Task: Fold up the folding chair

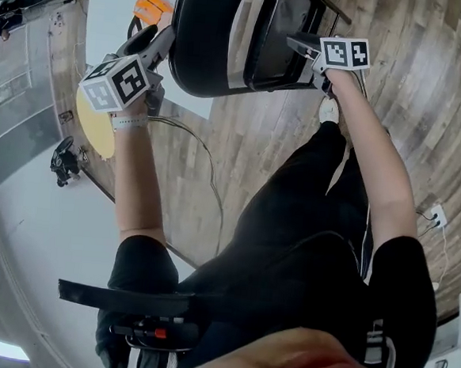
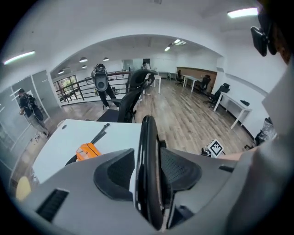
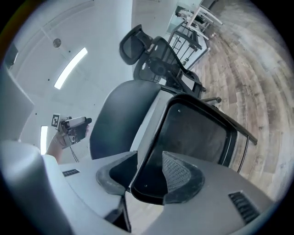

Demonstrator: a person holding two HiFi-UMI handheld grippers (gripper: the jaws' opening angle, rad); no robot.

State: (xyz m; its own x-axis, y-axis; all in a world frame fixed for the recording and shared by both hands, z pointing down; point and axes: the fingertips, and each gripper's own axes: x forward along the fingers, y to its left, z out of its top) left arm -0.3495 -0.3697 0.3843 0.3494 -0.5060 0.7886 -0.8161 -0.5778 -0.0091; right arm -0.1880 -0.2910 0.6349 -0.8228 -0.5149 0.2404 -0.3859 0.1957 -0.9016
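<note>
The black folding chair [image 1: 206,34] stands on the wood floor in front of the person, its seat [image 1: 278,32] lying close against the padded back. My left gripper [image 1: 164,43] is at the back's left edge. In the left gripper view the chair's thin black rim [image 2: 148,151] runs between the jaws of the left gripper [image 2: 147,170], with a gap showing beside it. My right gripper [image 1: 301,43] is at the seat's right side. In the right gripper view the seat's edge [image 3: 151,151] sits between the parted pads of the right gripper [image 3: 149,176].
A white table [image 1: 117,4] behind the chair carries an orange item [image 1: 151,8]. A cable [image 1: 208,169] trails over the floor by the person's legs. A black office chair [image 2: 131,98] and a camera stand [image 2: 100,80] are beyond the table, and a person [image 2: 27,108] stands far left.
</note>
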